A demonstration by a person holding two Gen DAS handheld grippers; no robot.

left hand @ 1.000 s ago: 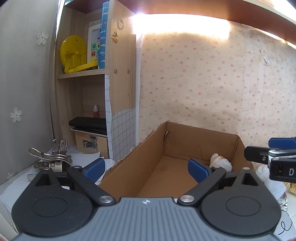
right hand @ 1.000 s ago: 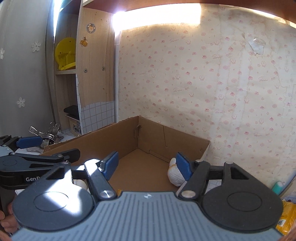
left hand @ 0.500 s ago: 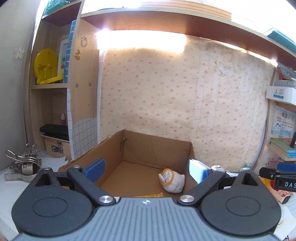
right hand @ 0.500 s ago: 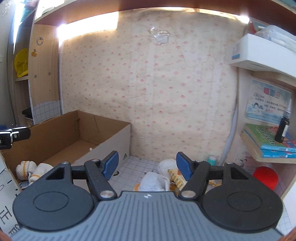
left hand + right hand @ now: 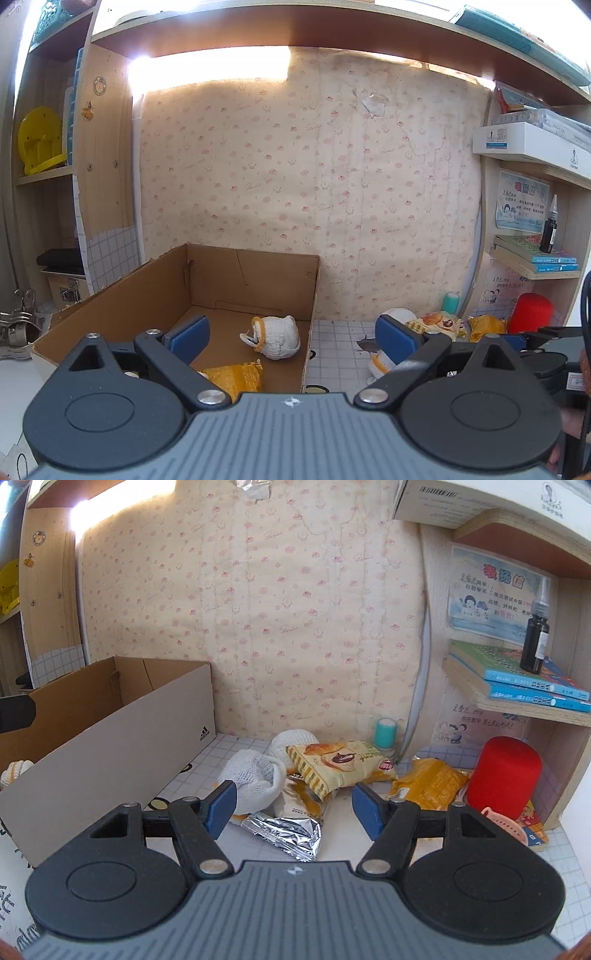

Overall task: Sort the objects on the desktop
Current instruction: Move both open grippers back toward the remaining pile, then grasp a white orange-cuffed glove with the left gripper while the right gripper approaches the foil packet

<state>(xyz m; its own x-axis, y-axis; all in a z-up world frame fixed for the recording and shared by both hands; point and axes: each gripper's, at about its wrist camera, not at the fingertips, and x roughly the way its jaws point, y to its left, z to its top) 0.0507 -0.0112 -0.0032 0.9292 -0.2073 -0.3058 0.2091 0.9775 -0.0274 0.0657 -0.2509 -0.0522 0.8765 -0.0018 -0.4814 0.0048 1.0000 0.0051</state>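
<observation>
Both my grippers: jaws released, empty.
Right gripper (image 5: 291, 810) faces the snack packet (image 5: 332, 766), long axis left-right; left gripper (image 5: 291, 334) faces the cardboard box (image 5: 255, 280).

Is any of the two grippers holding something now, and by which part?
Nothing is held. The left gripper and the right gripper are both open, with no object between the fingers.

White rolled sock (image 5: 276, 336) and yellow packet (image 5: 233, 376) inside the cardboard box (image 5: 125, 306), beyond spread fingers (image 5: 187, 338).
</observation>
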